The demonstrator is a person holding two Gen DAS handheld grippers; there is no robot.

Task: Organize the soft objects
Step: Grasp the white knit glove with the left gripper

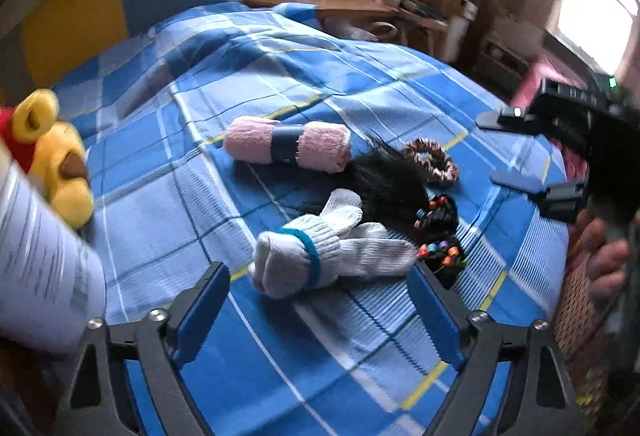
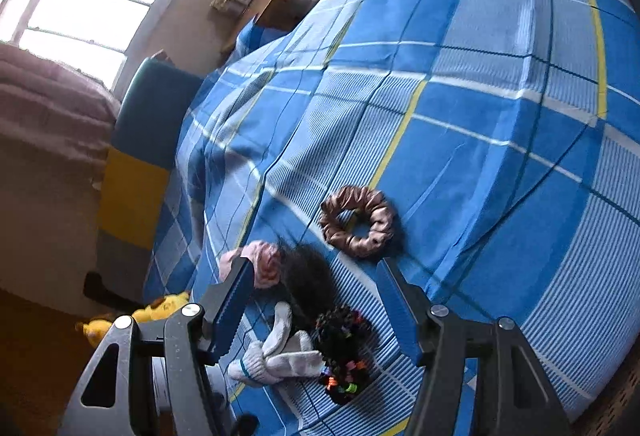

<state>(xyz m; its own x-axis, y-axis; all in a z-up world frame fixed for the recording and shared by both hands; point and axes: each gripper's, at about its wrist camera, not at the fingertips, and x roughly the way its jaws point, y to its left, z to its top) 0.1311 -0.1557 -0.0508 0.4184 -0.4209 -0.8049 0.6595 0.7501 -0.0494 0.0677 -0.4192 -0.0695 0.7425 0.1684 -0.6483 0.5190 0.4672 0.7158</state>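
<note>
On the blue plaid bed sheet (image 1: 304, 76) lies a cluster of soft things. There is a rolled pink towel (image 1: 320, 148) with a black band, a black fuzzy tuft (image 1: 384, 184), a brown satin scrunchie (image 1: 432, 160), a black beaded piece (image 1: 440, 232) and a white glove bundle (image 1: 320, 256) with a teal band. My left gripper (image 1: 318, 276) hovers open just before the glove bundle, its pads apart from it. My right gripper (image 2: 316, 288) hangs open above the tuft (image 2: 308, 280) and beaded piece (image 2: 340, 348), with the scrunchie (image 2: 358, 220) just ahead. It also shows at the right edge of the left wrist view (image 1: 500, 150).
A yellow plush bear (image 1: 60, 164) lies at the bed's left edge beside a white printed cylinder (image 1: 40, 256). A woven basket (image 1: 580, 316) stands at the right, under a person's hand (image 1: 600, 256). A wooden desk (image 1: 328, 2) and cluttered shelves stand beyond the bed.
</note>
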